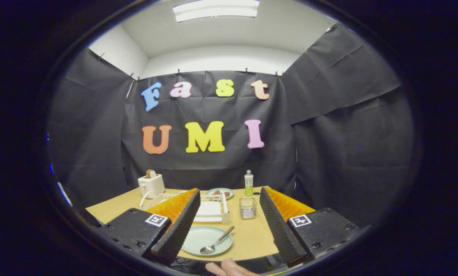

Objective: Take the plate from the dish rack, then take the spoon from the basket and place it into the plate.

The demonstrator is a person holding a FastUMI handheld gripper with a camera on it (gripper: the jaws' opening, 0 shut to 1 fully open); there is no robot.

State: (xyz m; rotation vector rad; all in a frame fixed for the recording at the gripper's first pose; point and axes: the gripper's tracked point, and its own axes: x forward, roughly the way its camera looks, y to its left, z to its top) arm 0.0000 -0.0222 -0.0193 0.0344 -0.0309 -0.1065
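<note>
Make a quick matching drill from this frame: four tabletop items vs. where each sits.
Items:
1. spoon
2. toaster
3. green bottle
4. basket

Places:
A. far corner of the table, beside the dish rack
B. on the near plate, between the open tool fingers
C. just in front of the green bottle
D. at the table's back edge, next to the far plate

Pairs: 1-B, 2-A, 3-D, 4-C
</note>
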